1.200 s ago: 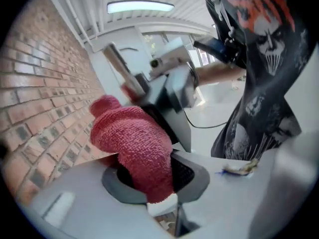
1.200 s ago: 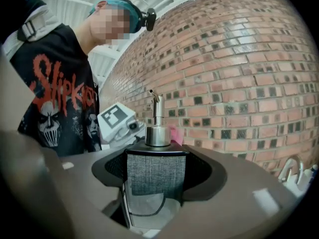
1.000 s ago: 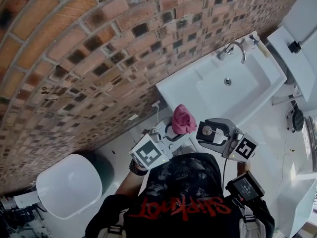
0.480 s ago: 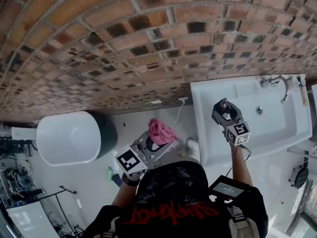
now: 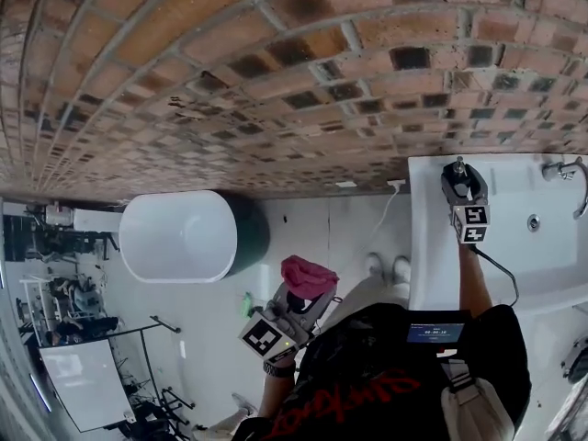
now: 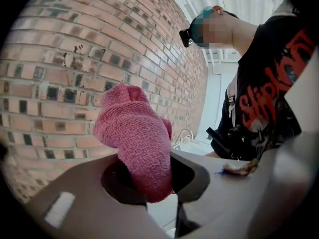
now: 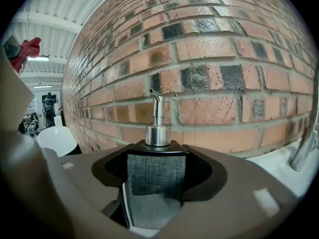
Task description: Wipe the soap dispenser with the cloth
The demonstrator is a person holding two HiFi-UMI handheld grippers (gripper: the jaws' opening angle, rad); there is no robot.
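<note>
The soap dispenser [image 7: 155, 173], a dark grey square bottle with a silver pump, stands upright between the jaws of my right gripper [image 7: 155, 183], which is shut on its body. In the head view that gripper [image 5: 462, 191] holds the soap dispenser [image 5: 457, 167] over the left rim of the white sink [image 5: 432, 246], close to the brick wall. A pink cloth [image 6: 137, 138] bulges out of my left gripper [image 6: 149, 183], which is shut on it. The head view shows this gripper [image 5: 296, 303] with the cloth [image 5: 308, 276] low at the left, well apart from the sink.
A chrome tap [image 5: 570, 175] stands at the sink's far right; the tap [image 7: 305, 146] also shows at the right gripper view's edge. A white rounded bin [image 5: 179, 235] sits on the floor to the left. The brick wall [image 5: 276, 72] runs behind everything. The person's shoes [image 5: 386, 266] are below the sink.
The two grippers, close together before, have parted. The right one carried the dispenser out to the sink's rim by the wall. The left one, with the cloth, sank to the left.
</note>
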